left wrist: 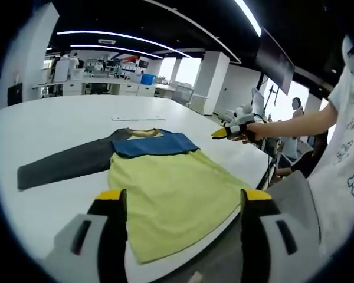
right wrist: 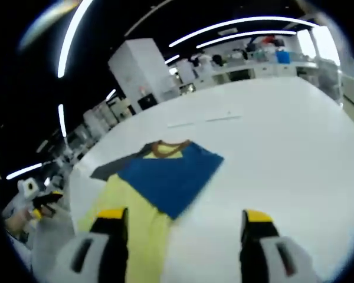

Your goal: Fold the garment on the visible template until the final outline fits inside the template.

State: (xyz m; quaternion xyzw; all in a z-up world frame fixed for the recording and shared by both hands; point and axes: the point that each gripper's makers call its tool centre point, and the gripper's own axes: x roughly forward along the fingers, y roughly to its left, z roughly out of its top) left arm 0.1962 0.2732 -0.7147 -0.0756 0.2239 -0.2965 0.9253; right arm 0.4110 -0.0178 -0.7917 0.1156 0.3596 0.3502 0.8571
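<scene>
Left gripper (left wrist: pixel 184 197) spread wide, hovering above near hem of yellow, blue and grey long-sleeved shirt (left wrist: pixel 165 188) lying flat on white surface (left wrist: pixel 59 118). Right gripper (right wrist: pixel 186 218) likewise spread, empty, over shirt's right edge. Office desks (left wrist: pixel 106 87) far behind.

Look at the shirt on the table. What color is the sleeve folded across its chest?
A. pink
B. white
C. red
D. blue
D: the sleeve lying across the chest of the yellow shirt is blue, while the other sleeve stretched out on the table is dark grey.
</scene>
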